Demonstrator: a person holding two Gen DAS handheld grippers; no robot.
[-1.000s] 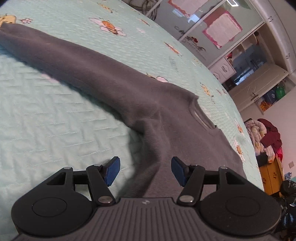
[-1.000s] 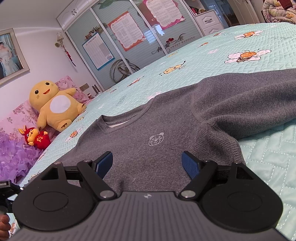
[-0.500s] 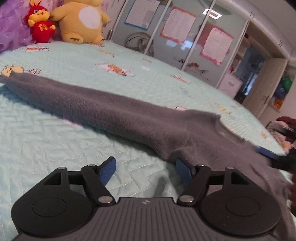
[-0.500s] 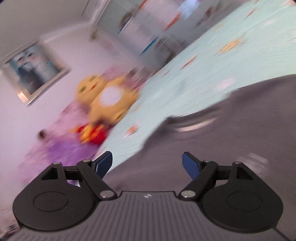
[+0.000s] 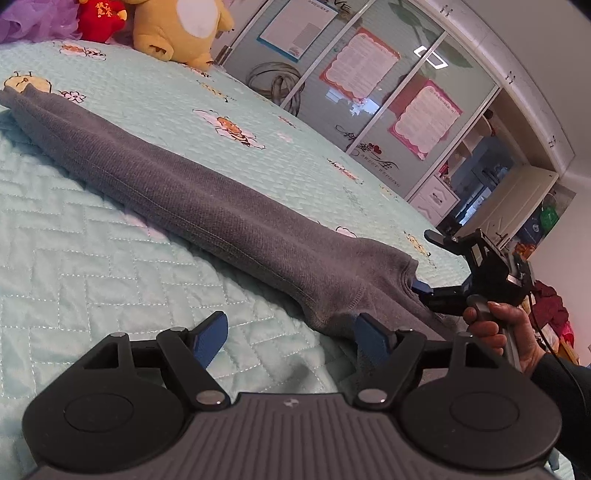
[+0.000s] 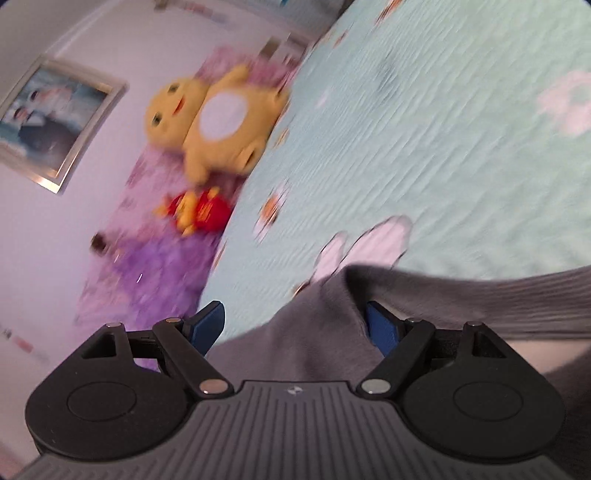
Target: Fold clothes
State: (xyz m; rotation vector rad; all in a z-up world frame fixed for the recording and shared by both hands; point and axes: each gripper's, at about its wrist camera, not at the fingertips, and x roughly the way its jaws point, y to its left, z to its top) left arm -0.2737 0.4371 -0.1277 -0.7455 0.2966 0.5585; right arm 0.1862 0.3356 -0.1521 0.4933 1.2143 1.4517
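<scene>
A grey sweater (image 5: 229,218) lies flat on the mint quilted bed, one long sleeve stretched to the far left. My left gripper (image 5: 291,338) is open and low over the quilt, its right pad at the armpit seam, holding nothing. My right gripper (image 6: 295,325) is open with a raised fold of the sweater's shoulder (image 6: 332,321) by the neckline between its jaws. In the left wrist view the right gripper (image 5: 430,264) shows at the collar, one finger under the cloth, one above.
A yellow plush toy (image 5: 181,29) and a red one (image 5: 101,18) sit at the bed's head by purple fabric. Mirrored wardrobe doors (image 5: 369,92) stand behind the bed. A heap of clothes (image 5: 550,302) lies at the far right.
The right gripper swung left from the sweater's chest to the shoulder by the collar; its view is blurred by motion. The left gripper moved left, off the cloth to the armpit, and turned up.
</scene>
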